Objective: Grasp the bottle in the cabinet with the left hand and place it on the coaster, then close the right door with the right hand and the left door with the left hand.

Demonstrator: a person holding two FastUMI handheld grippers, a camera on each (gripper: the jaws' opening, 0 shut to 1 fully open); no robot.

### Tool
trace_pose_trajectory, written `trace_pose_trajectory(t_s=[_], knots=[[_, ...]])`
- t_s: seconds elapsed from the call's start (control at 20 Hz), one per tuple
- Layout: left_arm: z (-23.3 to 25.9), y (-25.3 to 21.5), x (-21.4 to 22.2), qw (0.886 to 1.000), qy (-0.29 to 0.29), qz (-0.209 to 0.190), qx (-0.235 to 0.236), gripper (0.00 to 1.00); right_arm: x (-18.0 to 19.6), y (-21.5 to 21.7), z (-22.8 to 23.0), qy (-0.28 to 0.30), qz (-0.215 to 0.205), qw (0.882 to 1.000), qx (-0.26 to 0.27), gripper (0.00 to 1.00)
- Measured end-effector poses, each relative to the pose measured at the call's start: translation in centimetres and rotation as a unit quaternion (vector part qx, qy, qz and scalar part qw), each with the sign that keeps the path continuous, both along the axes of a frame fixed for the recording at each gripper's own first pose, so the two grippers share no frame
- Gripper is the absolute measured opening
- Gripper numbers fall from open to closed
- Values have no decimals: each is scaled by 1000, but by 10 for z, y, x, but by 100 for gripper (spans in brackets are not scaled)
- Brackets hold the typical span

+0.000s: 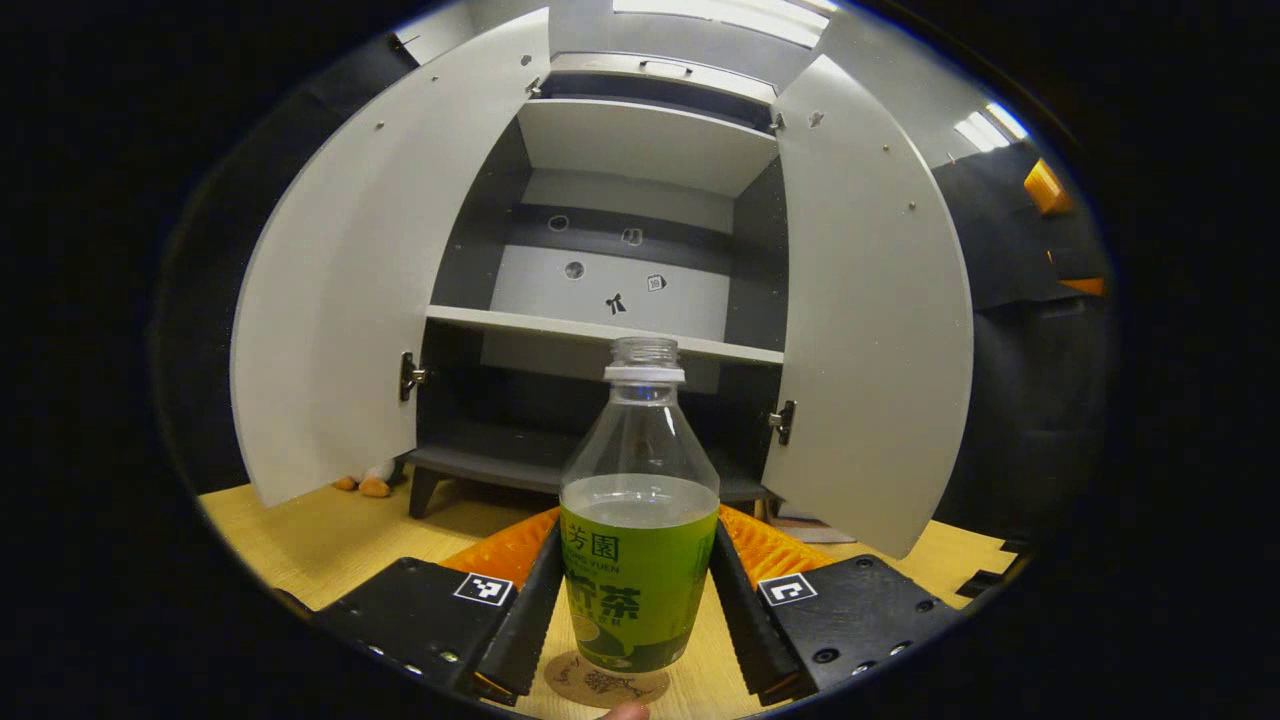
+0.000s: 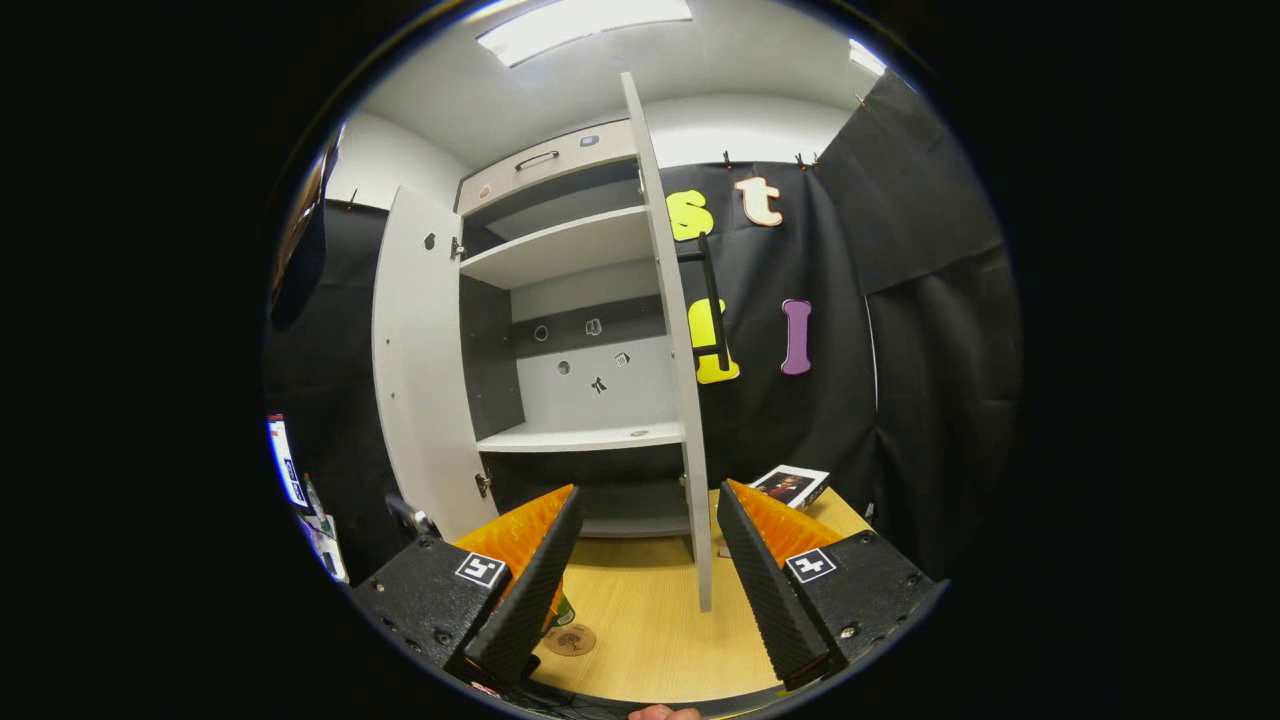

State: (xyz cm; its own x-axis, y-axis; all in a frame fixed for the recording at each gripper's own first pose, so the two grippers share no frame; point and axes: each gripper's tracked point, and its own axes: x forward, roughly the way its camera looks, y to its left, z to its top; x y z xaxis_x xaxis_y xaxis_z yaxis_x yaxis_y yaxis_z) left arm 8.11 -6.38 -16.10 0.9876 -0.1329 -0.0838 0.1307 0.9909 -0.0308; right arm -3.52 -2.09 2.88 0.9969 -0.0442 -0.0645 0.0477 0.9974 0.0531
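Left claw (image 1: 640,600) clamps bottle (image 1: 640,560), upright on coaster (image 1: 606,684), in front of cabinet (image 1: 640,300). Both doors open. Right claw (image 2: 648,580) released, near right door (image 2: 672,340), over bench (image 2: 650,620).

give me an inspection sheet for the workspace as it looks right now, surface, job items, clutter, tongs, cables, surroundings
Surface: wooden table, cabinet on it.
Job's things: bottle, uncapped, part full, above or on the coaster; contact unclear. Left door and right door open.
Clutter: booklet behind the right door; small toy by the cabinet foot.
Tongs: left tongs flank the bottle; right tongs open, empty.
Cables: nothing seen.
Surroundings: black cloth wall, ceiling lights.
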Motion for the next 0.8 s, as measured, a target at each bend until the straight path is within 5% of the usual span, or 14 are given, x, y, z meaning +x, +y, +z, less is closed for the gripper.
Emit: trace_pose_trajectory(t_s=[0.4, 0.8], knots=[[-44, -1, -2, 998, -4, 9, 62, 74, 10, 2, 0, 14, 4, 1000, -1, 84], [-54, 1, -3, 998, 2, 12, 66, 74, 10, -6, -7, 25, -4, 1000, 5, 84]])
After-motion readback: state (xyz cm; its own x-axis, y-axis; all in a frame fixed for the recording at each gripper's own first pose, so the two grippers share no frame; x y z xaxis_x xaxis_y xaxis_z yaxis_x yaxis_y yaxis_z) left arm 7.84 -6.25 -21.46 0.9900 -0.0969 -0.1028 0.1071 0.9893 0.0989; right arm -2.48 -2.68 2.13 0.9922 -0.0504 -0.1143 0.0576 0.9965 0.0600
